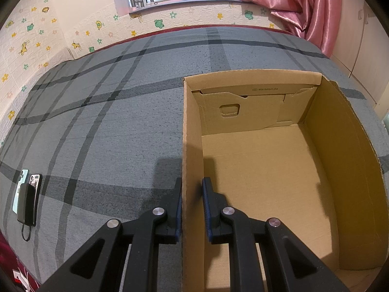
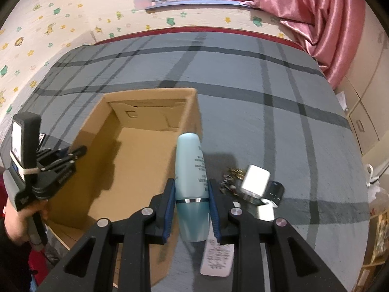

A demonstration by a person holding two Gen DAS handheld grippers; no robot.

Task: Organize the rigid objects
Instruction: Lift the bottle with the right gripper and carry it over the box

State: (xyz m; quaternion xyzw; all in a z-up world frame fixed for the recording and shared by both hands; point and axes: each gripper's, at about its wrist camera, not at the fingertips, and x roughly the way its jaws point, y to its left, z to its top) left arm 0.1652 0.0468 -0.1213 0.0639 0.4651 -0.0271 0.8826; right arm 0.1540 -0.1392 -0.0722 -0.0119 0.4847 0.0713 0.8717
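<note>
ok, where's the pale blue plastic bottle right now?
Right wrist view: the pale blue plastic bottle is clamped in the right gripper, just right of the open cardboard box, above the white remote.

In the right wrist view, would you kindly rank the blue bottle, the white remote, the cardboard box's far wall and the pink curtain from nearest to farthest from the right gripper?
1. Blue bottle: clamped in the right gripper.
2. White remote: just below, slightly right.
3. Box far wall: ahead, left.
4. Pink curtain: far right, beyond the bed.
</note>
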